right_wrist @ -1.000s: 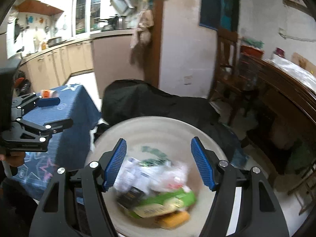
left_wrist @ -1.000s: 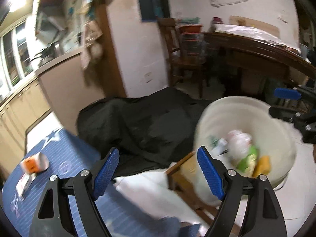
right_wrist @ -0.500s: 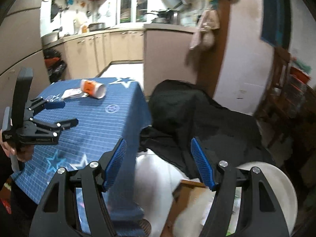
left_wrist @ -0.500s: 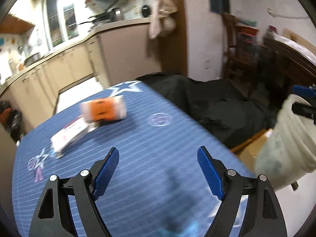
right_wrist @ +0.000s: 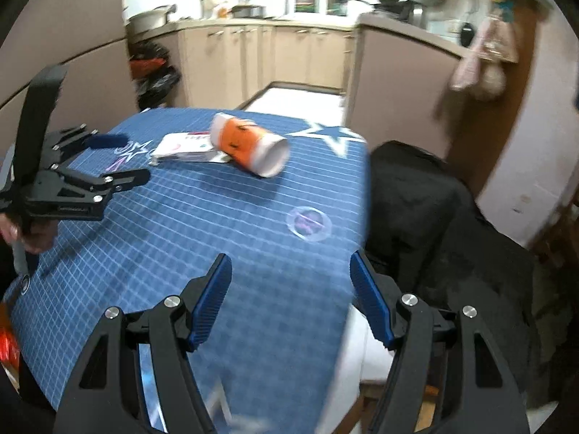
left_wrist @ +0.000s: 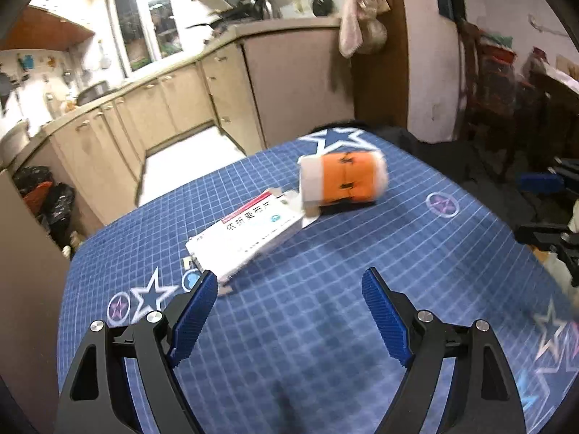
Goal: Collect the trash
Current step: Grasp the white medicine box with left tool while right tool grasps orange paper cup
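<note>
Not done: cup (left_wrist: 342, 181) and box (left_wrist: 246, 235) on table (left_wrist: 325, 325), 12 o'clock. Left gripper (left_wrist: 289, 311) wide, empty; right gripper (right_wrist: 289, 296) opening, empty.

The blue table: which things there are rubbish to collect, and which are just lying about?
Rubbish to collect:
- orange cup, lying on its side
- white box, flat beside it

Just lying about:
- black cover past the table's edge
- cloth hanging by the counter

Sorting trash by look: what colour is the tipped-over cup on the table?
Orange with white ends; the cup shows best in the right wrist view.
</note>
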The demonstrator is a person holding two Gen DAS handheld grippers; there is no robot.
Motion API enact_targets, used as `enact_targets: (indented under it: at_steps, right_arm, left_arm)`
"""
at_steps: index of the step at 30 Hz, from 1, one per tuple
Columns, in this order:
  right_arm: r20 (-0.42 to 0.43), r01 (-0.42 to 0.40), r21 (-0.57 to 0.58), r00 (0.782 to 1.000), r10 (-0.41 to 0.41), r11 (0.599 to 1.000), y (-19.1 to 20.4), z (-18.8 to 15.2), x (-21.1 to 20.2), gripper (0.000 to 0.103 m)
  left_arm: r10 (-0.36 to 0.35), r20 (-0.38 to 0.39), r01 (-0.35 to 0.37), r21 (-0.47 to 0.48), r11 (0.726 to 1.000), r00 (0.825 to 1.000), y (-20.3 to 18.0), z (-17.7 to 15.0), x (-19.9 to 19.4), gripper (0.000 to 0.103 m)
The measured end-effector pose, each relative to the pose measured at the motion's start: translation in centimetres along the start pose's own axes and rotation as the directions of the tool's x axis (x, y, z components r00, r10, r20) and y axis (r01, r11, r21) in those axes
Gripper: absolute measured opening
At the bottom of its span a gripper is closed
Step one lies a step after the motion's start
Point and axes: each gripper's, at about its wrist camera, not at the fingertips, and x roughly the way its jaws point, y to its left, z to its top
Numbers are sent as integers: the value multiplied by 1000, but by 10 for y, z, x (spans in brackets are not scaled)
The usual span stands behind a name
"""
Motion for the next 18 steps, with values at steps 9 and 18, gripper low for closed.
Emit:
enact_targets:
  at_steps: [9, 18]
  right_arm:
    - [-61, -102, -266, 994, 89, 959, 26, 75, 72, 98]
    - [-206, -170, -417, 974, 90, 893, 34, 117, 151, 97]
  left_arm:
    - [-132, -3, 129, 213, 969, 991, 48, 19, 55, 96]
    - [-256, -75, 266, 288, 920, 964, 60, 26, 104, 98]
